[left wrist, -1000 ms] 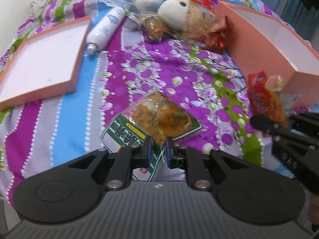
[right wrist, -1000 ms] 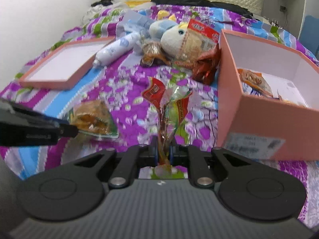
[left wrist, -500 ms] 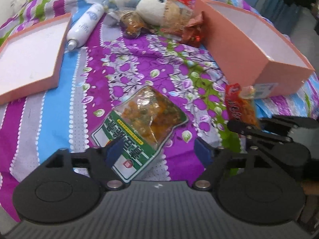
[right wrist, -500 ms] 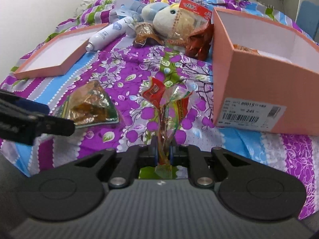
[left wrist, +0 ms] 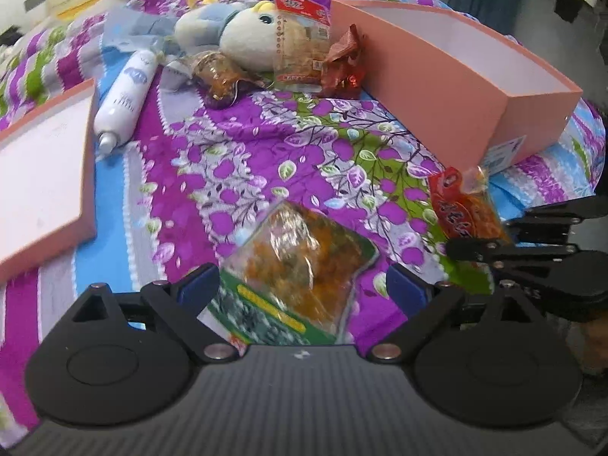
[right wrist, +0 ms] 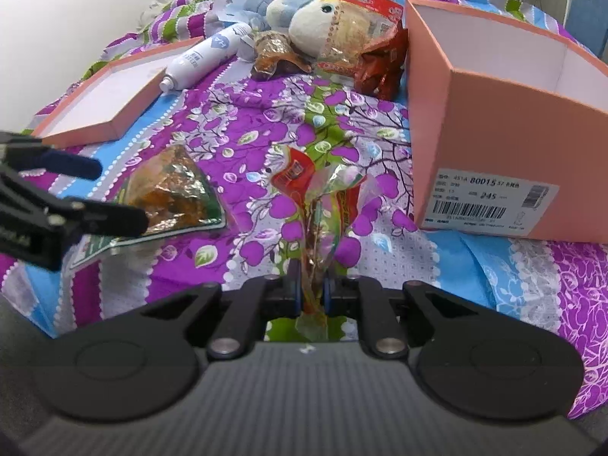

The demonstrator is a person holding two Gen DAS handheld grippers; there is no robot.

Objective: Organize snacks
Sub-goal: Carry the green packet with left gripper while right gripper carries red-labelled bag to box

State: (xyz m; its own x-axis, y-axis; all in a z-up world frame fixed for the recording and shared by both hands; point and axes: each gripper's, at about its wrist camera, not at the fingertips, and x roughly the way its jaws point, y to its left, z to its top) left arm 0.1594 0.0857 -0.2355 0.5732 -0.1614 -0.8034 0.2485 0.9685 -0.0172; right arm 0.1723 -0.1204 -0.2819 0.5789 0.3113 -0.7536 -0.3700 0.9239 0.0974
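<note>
A bed with a floral purple bedspread point(left wrist: 235, 159) carries the items. The left gripper point(left wrist: 304, 288) fingers are opening, released; the green snack packet point(left wrist: 300, 266) lies between them on the bedspread. The right gripper point(right wrist: 311, 296) fingers are clenched on a red snack packet point(right wrist: 319, 205). The pink box point(right wrist: 505, 144) stands at 2 o'clock.

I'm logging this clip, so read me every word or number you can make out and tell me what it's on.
"80015" and "245": white label on the pink box.
Rest of that label, barcode included: too small.
Green snack packet: print blurred.
White bottle: lettering too small.
Red-topped packet on the plush toy: unreadable.
</note>
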